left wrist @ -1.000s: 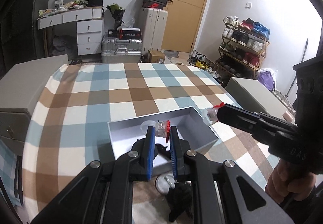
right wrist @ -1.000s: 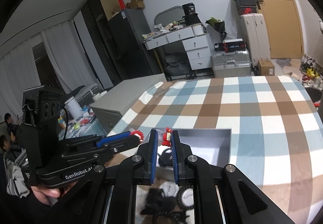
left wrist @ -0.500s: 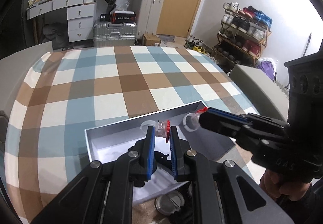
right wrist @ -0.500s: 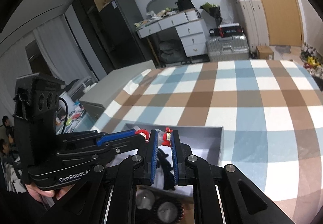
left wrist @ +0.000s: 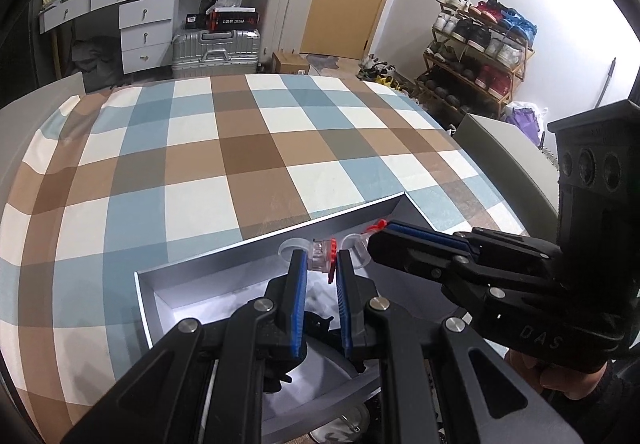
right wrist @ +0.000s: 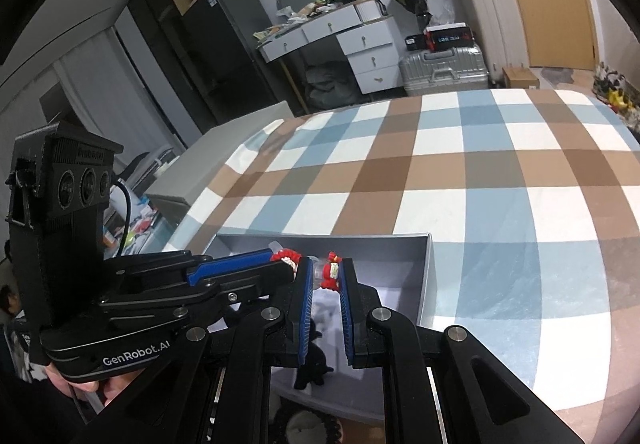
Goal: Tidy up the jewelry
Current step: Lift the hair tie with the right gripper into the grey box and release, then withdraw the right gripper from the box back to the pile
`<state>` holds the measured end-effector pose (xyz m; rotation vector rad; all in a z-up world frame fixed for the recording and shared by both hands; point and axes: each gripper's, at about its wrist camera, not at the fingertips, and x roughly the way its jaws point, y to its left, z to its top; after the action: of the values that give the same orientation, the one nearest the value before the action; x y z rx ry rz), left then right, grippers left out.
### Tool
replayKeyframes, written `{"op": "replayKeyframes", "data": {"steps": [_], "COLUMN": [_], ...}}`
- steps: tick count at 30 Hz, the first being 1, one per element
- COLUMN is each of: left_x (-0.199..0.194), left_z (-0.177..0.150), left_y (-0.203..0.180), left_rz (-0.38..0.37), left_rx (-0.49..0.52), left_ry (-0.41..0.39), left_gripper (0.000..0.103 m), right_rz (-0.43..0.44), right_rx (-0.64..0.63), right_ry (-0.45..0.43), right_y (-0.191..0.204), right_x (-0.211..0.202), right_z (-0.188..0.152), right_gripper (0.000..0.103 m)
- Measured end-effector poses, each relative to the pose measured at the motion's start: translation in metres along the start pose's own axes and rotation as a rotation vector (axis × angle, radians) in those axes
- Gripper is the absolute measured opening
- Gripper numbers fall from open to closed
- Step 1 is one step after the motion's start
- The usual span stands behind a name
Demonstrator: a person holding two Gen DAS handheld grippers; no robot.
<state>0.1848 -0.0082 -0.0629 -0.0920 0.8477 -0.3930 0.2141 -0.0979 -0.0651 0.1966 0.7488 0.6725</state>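
Left wrist view: the left tongs [left wrist: 322, 264] are clamped on a clear ring [left wrist: 320, 255] with a red charm, held over the box [left wrist: 224, 264] at 12 o'clock. Risk: release at the far wall could drop it onto the table [left wrist: 240, 164].

Right wrist view: the right tongs [right wrist: 325, 273] are clamped on a second red-charm ring [right wrist: 330, 271]; the left tongs at 9 o'clock nearly touch, so collision could dislodge either.
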Motion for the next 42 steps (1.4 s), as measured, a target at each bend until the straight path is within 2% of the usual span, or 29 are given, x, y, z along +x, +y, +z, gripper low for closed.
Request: {"op": "replayKeyframes", "data": {"steps": [2, 3, 4, 5, 6, 12, 17, 21, 25, 31, 34, 36, 38, 42], "left_x": [0.0, 0.0, 0.0, -0.002, -0.008, -0.038, -0.048, -0.058, -0.064, -0.073, -0.077, -0.078, -0.081, -0.083], "left_z": [0.0, 0.0, 0.001, 0.0, 0.0, -0.003, -0.004, -0.006, -0.009, -0.018, -0.024, -0.028, -0.035, -0.046], "left_y": [-0.002, -0.002, -0.001, 0.0, 0.002, 0.009, 0.007, 0.005, 0.001, -0.002, -0.005, -0.006, -0.008, -0.008], "left_rz": [-0.013, -0.004, 0.01, 0.02, 0.018, 0.009, 0.05, 0.075, 0.074, 0.083, 0.083, 0.082, 0.084, 0.085], "left_rx": [0.028, 0.037, 0.038, 0.036, 0.029, 0.003, -0.009, -0.022, -0.006, -0.011, -0.008, -0.008, -0.012, -0.026], "left_ry": [0.004, -0.001, -0.004, -0.009, -0.024, -0.117, -0.16, -0.204, -0.225, -0.245, -0.247, -0.245, -0.25, -0.247], "left_gripper": [0.012, 0.017, 0.023, 0.034, 0.041, 0.05, 0.057, 0.063, 0.063, 0.069, 0.071, 0.079, 0.083, 0.083], "right_rz": [0.007, 0.008, 0.007, 0.004, 0.006, 0.003, -0.02, -0.034, -0.07, -0.079, -0.089, -0.092, -0.093, -0.103], "right_rx": [-0.003, -0.005, -0.007, -0.004, 0.005, 0.006, -0.018, -0.024, -0.05, -0.077, -0.089, -0.088, -0.087, -0.094], "right_ry": [-0.014, -0.015, -0.017, -0.024, -0.038, -0.116, -0.191, -0.232, -0.292, -0.331, -0.335, -0.333, -0.33, -0.32], "right_y": [0.002, 0.002, 0.002, 0.001, -0.001, 0.002, 0.012, 0.018, 0.026, 0.04, 0.046, 0.049, 0.052, 0.057], "right_x": [-0.002, -0.002, -0.002, -0.004, -0.007, -0.038, -0.064, -0.081, -0.098, -0.116, -0.12, -0.123, -0.126, -0.128], "right_z": [0.0, 0.001, 0.001, 0.001, 0.0, 0.0, -0.002, -0.004, -0.009, -0.017, -0.022, -0.027, -0.033, -0.043], "right_gripper": [0.016, 0.018, 0.028, 0.04, 0.042, 0.046, 0.071, 0.075, 0.092, 0.103, 0.103, 0.103, 0.103, 0.103]}}
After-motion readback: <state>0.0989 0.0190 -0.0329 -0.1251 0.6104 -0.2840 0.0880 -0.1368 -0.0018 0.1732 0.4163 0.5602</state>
